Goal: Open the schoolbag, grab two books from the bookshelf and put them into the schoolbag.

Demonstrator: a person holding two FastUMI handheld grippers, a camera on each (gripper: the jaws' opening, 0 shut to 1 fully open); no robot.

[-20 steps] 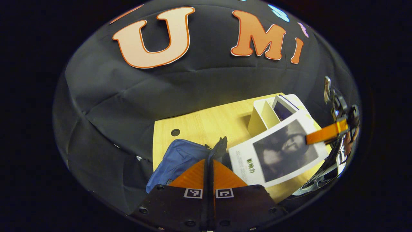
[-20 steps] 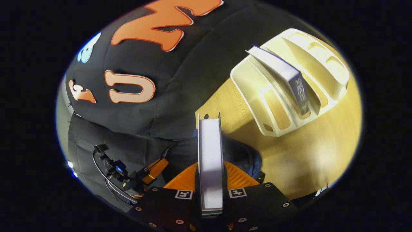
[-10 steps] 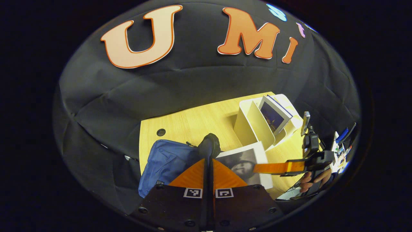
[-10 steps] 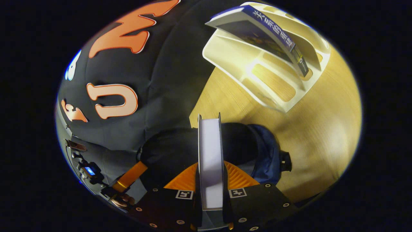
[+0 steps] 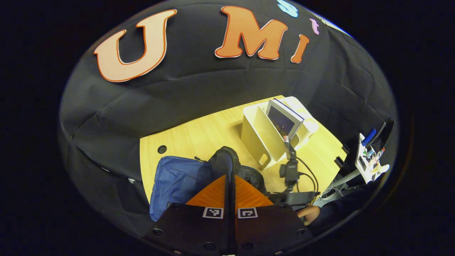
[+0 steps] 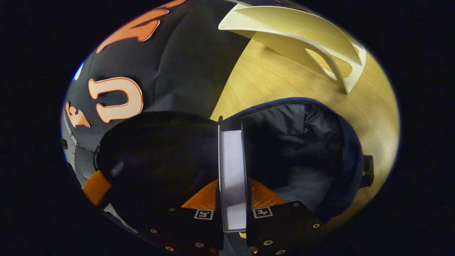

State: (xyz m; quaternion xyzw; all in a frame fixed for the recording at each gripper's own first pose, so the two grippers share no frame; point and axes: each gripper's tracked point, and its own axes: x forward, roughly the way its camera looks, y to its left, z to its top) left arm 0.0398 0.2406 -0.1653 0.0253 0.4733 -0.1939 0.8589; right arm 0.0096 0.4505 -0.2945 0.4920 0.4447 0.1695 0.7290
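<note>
So right now the right hand-held gripper [image 6: 231, 185] is pinching a book [image 6: 231, 170] by its edge, one finger on each cover, and the far end of that book is poking down into the open mouth of the schoolbag [image 6: 320, 142]. The left hand-held gripper [image 5: 229, 177] has its fingers pressed together on the dark flap at the schoolbag [image 5: 174, 181] opening, holding it up so the mouth stays wide.

The schoolbag sits on the wooden surface [image 5: 199, 137], and the bookshelf [image 5: 261, 137] is just beyond it, with the second book [image 5: 284, 119] leaning in one of its slots.

Handling-wise, my guess: the book looks stiff and fairly thick, so it should slide in as one slab without flopping, but the covers look smooth and could slip if the pinch is only near an edge. Gripping across both covers near the spine or mid-edge seems safest. The bag is the opposite, soft fabric that'll sag shut the moment the flap is dropped, so the rim by the zipper is the place to hold. For the second book, take its top edge where it sticks out above the bookshelf.
</note>
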